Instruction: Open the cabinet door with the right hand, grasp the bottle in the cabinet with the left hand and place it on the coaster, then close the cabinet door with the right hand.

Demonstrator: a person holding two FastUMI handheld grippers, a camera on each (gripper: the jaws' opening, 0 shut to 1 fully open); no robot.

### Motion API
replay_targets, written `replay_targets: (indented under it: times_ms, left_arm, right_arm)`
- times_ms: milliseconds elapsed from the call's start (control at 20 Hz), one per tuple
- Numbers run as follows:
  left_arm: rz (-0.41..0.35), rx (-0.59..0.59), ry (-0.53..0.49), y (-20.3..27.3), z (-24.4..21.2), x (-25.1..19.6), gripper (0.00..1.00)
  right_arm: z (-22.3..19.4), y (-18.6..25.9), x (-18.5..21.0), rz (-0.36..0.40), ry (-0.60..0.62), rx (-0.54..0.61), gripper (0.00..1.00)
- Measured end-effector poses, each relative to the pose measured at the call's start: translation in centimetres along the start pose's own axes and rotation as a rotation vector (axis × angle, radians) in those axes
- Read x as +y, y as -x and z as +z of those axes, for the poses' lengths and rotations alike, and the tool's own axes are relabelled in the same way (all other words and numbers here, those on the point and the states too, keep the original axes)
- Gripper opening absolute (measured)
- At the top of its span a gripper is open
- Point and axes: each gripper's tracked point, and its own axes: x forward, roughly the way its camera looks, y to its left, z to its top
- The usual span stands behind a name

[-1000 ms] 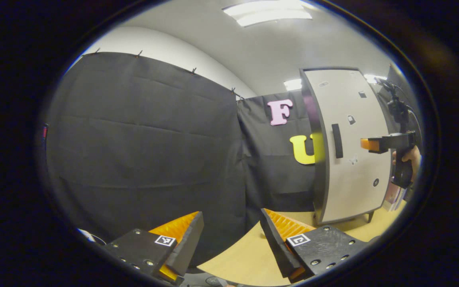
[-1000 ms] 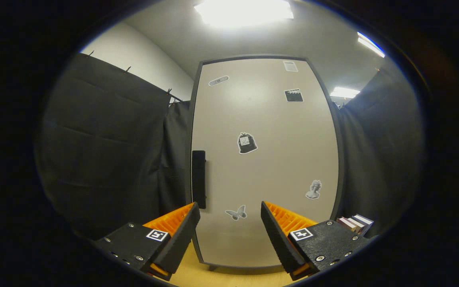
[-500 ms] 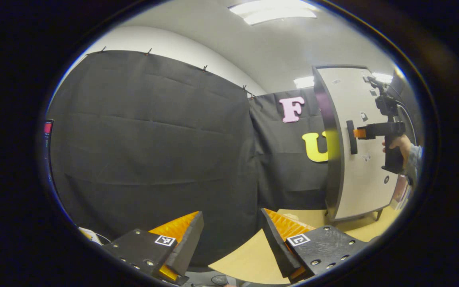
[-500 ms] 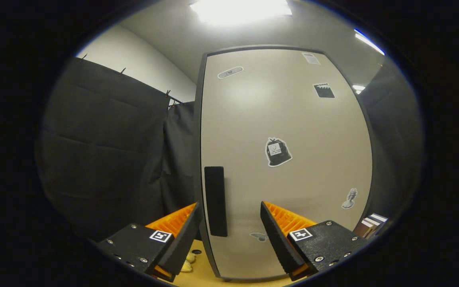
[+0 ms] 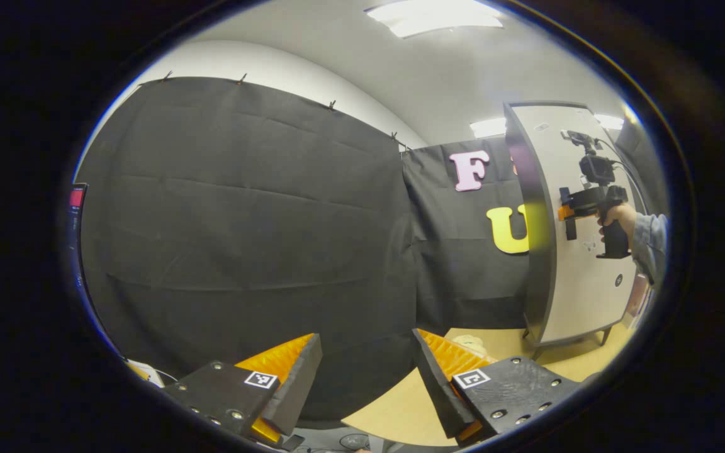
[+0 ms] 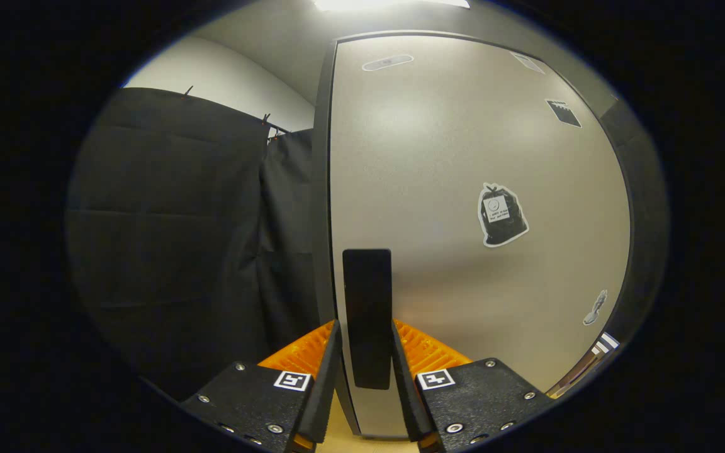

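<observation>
At the far right of the booth, the right hand-held gripper (image 6: 362,377) is clamped on the black vertical bar handle (image 6: 367,314) of the closed beige cabinet door (image 6: 463,157). Near the wooden desk (image 5: 394,409), the left hand-held gripper (image 5: 365,377) hangs with its 2 fingers spread, holding nothing.

The cabinet door (image 6: 476,207) stood flush with its frame, so everything behind it was hidden. Its bottom edge ran behind the right claw (image 6: 367,371) in the right gripper view, and the lower end of the handle (image 6: 367,314) sat between the two fingers, whose bases were cut off by the picture's rim. The stickers on the door were too small to make out. In the left gripper view the left claw (image 5: 365,368) was likewise cropped below, a pale lump (image 5: 468,343) on the worktop (image 5: 400,409) behind one finger could not be identified, and the person's sleeve (image 5: 649,236) ran off the edge.
</observation>
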Motion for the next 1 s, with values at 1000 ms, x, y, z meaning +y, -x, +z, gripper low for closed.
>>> replay_targets:
  times_ms: [1000]
  left_arm:
    - [-0.228,0.0,0.05,-2.6,-0.4,-7.2,0.89]
  right_arm:
    - [-0.7,1.7,-0.6,0.16,-0.032,0.101,0.18]
